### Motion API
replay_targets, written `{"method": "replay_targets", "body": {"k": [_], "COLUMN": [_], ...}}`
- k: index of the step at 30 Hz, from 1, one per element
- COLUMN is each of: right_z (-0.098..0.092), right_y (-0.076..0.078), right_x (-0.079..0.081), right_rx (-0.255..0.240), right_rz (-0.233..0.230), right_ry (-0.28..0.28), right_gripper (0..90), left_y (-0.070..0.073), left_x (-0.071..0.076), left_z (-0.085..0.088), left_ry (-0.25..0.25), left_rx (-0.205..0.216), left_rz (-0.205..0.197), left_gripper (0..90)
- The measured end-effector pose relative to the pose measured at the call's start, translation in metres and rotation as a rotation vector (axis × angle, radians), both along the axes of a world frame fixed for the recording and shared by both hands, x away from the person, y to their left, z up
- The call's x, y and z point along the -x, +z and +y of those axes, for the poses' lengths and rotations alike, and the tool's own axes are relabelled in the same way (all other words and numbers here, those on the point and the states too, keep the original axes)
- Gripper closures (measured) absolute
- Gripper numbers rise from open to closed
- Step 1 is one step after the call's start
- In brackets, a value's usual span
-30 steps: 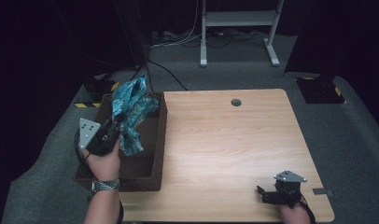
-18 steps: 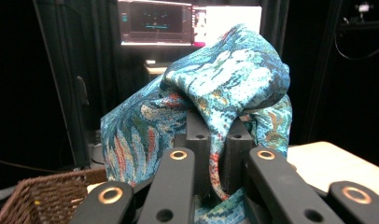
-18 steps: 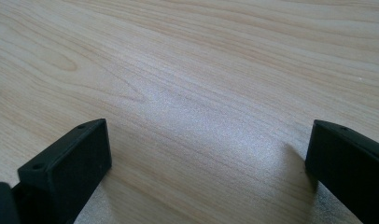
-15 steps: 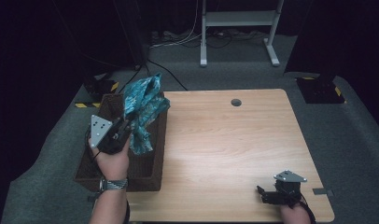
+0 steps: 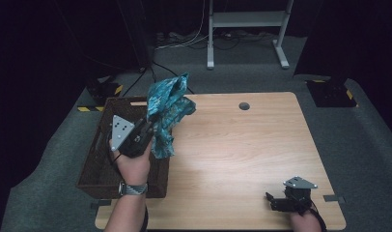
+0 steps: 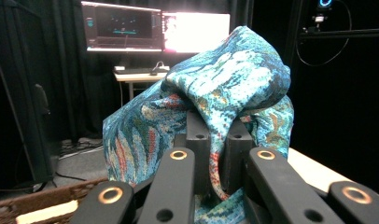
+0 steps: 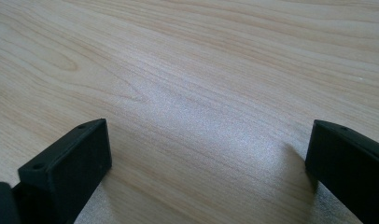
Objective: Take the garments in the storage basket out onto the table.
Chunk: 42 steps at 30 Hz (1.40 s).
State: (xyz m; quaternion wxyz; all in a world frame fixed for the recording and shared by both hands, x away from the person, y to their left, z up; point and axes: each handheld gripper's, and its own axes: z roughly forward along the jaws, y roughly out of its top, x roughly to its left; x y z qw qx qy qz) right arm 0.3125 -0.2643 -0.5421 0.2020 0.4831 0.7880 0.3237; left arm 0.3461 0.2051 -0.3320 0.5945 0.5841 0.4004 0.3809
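jaws pinch a fold of blue cloth [image 6: 225,88]

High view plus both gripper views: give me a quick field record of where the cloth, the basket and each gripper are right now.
cloth: blue-green patterned cloth, bunched, lifted off the surfaces, hanging over the basket's right edge and the table's left part
left gripper: left gripper shut on a fold of the cloth, held up above the basket
basket: dark wicker basket at the table's left end; no contents discernible
right gripper: right gripper open, nothing between its jaws, low at the table's near right corner
table: wooden table, bare in the middle, a round hole near its far edge
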Motion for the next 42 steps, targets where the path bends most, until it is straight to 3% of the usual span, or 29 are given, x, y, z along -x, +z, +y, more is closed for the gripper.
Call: {"method": "replay_targets", "body": {"k": [17,33,42], "right_z": [0.000,0.000,0.000], "right_y": [0.000,0.000,0.000], "right_x": [0.000,0.000,0.000], "right_rx": [0.001,0.001,0.001], "right_rz": [0.000,0.000,0.002], "right_ry": [0.004,0.008,0.009], "right_gripper": [0.2,0.1,0.0], "left_y": [0.006,0.013,0.010], "left_x": [-0.008,-0.015,-0.017], "left_z": [-0.046,-0.094,-0.124], "left_ry": [-0.096,-0.172,-0.190], "left_rx": [0.019,-0.005,-0.030], "left_rz": [-0.011,-0.024,-0.002], "left_gripper": [84.5,84.5,84.5]}}
